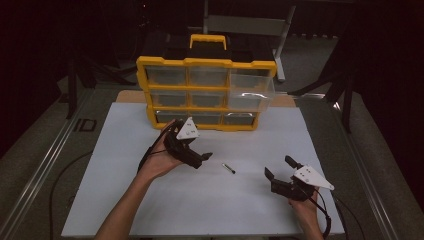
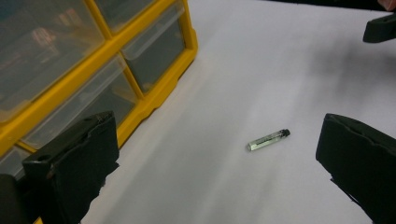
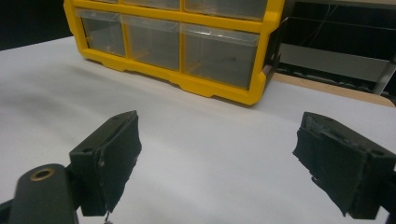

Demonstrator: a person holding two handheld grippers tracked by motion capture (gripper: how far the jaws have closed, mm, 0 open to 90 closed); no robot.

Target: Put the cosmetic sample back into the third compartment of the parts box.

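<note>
- While both grippers hang above the white sheet (image 1: 200, 200), we log the vial (image 1: 228, 168) lying flat near frame centre in the high view, between them and touching neither.
- Left gripper (image 1: 198, 156): centre-left of the high view, jaws wide apart and empty. In the left gripper view the vial (image 2: 268, 139) sits right of centre, inside the jaws' spread but farther along the sheet.
- Right gripper (image 1: 280, 169): lower right of the high view, jaws wide apart, empty, pointing toward the cabinet (image 3: 177, 44) at the top of its own view.
- Progress, as we judge it: early. Nothing is grasped; the pick-up is all still to do. The upper-right drawer (image 1: 251, 90) stands pulled out, a likely destination, though we can't confirm that.
- Room: bare sheet all round the vial, so either gripper has a free approach.
- Edges: the cabinet's yellow base (image 2: 154, 100) lies left of the vial in the left gripper view, well apart. The sheet's lower edge is close under the right hand (image 1: 305, 212).
</note>
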